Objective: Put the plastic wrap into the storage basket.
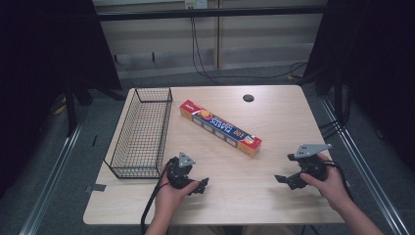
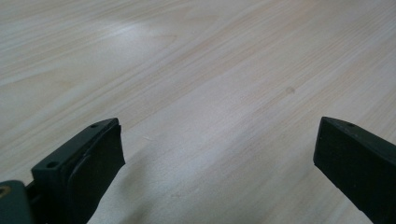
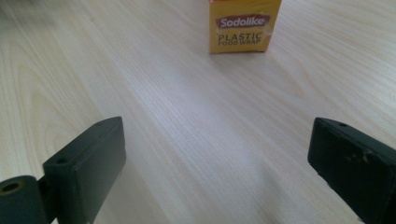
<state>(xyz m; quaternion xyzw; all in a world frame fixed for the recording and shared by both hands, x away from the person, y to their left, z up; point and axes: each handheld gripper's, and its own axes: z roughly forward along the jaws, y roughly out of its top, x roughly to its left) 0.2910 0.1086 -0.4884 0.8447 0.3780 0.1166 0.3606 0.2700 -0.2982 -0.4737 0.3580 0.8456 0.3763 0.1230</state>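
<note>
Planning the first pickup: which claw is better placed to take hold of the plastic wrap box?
Probably the right claw. It is open, and in the right gripper view the plastic wrap box end lies straight ahead of it. The left claw, also open, faces bare table.

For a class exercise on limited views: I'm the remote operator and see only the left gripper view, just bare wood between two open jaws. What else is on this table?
Observer: A long plastic food wrap box lies diagonally across the middle of the table, flat on its side.
Operator: Anything else on the table?
Observer: A black wire basket stands along the left edge, with nothing visible in it.
Operator: Where is the other gripper?
Observer: The right gripper sits near the table's front right, jaws wide open, pointing toward the box's yellow end.
Operator: And mine, relative to the box?
Observer: The left gripper is at the front left, beside the basket's near corner and apart from the box.
</note>
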